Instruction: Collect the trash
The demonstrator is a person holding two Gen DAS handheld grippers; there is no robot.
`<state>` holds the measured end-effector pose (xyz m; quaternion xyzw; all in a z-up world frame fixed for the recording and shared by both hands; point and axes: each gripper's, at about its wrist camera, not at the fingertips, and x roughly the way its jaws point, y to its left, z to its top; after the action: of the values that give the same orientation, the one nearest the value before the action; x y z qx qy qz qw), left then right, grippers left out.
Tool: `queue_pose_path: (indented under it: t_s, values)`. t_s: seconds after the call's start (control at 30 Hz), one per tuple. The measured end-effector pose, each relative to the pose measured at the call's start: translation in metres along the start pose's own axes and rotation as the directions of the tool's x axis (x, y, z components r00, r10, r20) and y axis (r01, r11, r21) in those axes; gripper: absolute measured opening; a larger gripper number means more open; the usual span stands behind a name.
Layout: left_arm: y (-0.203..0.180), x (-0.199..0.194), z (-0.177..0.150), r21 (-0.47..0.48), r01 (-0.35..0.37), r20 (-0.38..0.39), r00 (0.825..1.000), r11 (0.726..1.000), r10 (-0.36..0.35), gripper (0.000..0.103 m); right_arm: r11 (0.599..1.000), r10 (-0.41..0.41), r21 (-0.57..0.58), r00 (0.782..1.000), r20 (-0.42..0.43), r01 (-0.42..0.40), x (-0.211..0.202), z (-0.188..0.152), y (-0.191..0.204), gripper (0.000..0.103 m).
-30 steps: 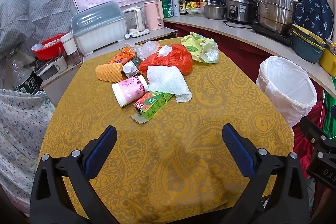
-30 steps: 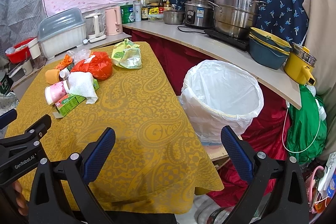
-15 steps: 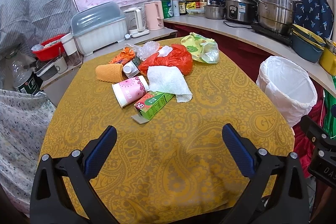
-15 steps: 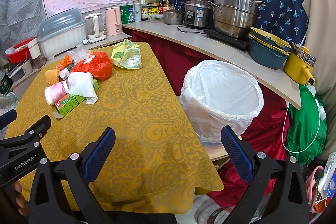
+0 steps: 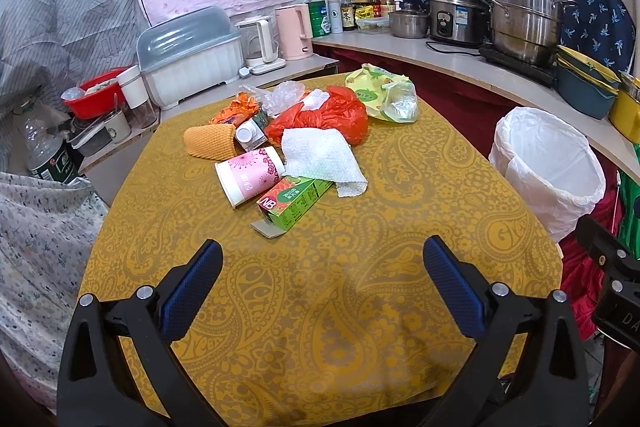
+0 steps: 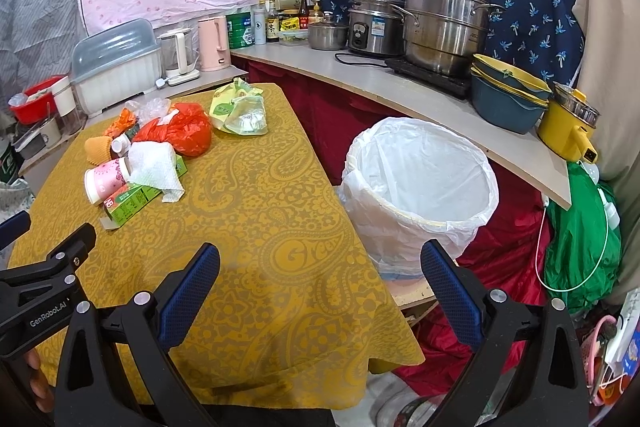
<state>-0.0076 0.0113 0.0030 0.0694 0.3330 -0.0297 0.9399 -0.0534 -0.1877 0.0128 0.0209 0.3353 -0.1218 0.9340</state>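
Note:
Trash lies in a heap on the far half of the yellow-clothed table (image 5: 360,307): a green juice carton (image 5: 294,201), a pink paper cup (image 5: 250,179) on its side, a white paper towel (image 5: 320,157), a red plastic bag (image 5: 324,117), an orange cup (image 5: 210,143) and a yellow-green bag (image 5: 382,93). A white-lined trash bin (image 6: 420,183) stands right of the table. My left gripper (image 5: 322,273) is open and empty above the near table edge. My right gripper (image 6: 320,277) is open and empty over the table's right corner, near the bin.
A counter (image 6: 400,87) curves behind the bin with pots, a rice cooker, bowls and a yellow pot. A dish box (image 5: 192,59), kettles and bottles stand behind the table. A green bag (image 6: 580,239) hangs at the right.

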Motion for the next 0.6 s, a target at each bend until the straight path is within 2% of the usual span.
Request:
queue_pose_path:
  t_s: [0.6]
  values:
    - [-0.0006,-0.0007,0.0014,0.001,0.000,-0.003,1.000,1.000,0.000,0.096,1.000,0.000,0.008,1.000,-0.004,0.000,0.0039,-0.0026,-0.0008,0.096]
